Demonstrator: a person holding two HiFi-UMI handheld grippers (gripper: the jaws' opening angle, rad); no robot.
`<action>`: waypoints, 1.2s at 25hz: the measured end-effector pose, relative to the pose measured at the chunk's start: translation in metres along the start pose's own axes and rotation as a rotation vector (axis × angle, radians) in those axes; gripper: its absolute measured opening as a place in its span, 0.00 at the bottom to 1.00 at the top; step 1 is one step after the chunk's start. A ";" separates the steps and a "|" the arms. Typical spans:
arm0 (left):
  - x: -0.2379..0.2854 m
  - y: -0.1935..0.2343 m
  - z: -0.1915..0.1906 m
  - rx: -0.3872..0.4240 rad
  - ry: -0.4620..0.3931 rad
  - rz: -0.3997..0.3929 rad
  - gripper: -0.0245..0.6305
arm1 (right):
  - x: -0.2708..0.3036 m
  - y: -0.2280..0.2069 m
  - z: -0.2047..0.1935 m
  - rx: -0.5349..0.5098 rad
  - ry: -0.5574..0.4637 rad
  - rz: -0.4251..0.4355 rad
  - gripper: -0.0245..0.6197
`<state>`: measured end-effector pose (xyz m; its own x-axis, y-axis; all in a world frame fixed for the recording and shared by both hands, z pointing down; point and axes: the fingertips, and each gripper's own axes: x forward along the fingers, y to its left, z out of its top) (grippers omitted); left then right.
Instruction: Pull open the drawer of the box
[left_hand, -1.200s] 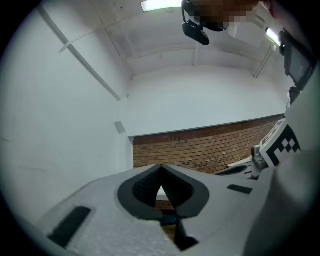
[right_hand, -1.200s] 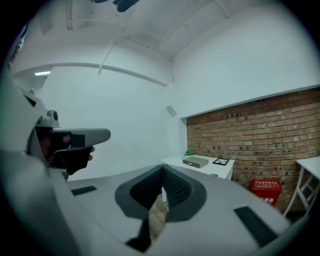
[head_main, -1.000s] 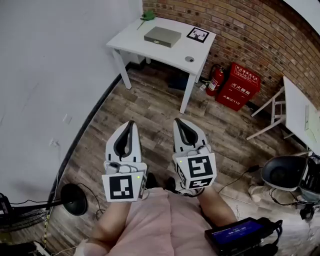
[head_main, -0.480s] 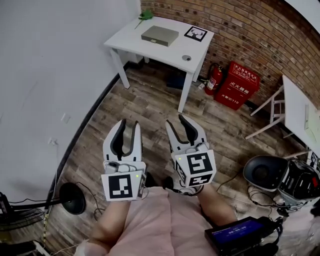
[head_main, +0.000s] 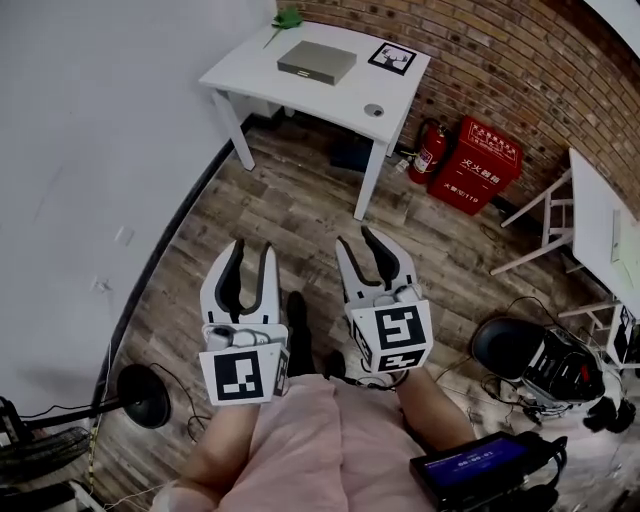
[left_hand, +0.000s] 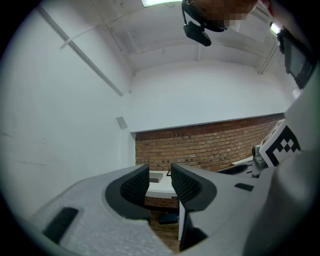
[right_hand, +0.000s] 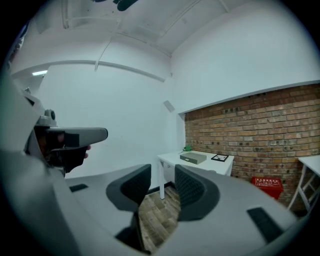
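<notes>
Nearest the camera, a person in a pink top holds two grippers side by side at waist height, pointing forward over a wood plank floor (head_main: 300, 215). The left gripper (head_main: 252, 250) and the right gripper (head_main: 355, 236) each have their jaws spread apart with nothing between them, only floor and far-off furniture showing through the gaps. They seem to be carried this way as a ready stance, because the work is still well out of reach. Across the floor stands a white table (head_main: 300, 88) against a brick wall (head_main: 520, 60). On it lies the flat grey box (head_main: 317, 62), well apart from both grippers; its drawer front cannot be made out from here. A framed picture (head_main: 393, 58) sits just beside the box, and a fire extinguisher (head_main: 427, 155) stands on the floor by the wall. Compared with a second ago, both pairs of jaws, then pressed together, have just been opening, and both grippers sit slightly lower in the head view.
</notes>
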<state>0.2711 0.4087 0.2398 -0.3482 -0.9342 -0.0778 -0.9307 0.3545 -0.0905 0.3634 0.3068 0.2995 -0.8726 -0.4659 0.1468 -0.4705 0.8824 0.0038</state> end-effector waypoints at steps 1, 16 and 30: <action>0.008 0.004 -0.002 0.001 0.003 -0.001 0.25 | 0.009 -0.002 0.000 0.003 0.005 -0.001 0.28; 0.176 0.127 -0.056 -0.023 0.064 -0.037 0.27 | 0.214 -0.027 -0.004 0.039 0.066 -0.053 0.24; 0.282 0.167 -0.038 -0.016 -0.003 -0.101 0.27 | 0.310 -0.059 0.046 0.022 -0.003 -0.109 0.22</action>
<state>0.0135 0.2024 0.2410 -0.2517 -0.9651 -0.0725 -0.9628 0.2573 -0.0824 0.1151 0.1070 0.2992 -0.8164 -0.5592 0.1441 -0.5653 0.8249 -0.0017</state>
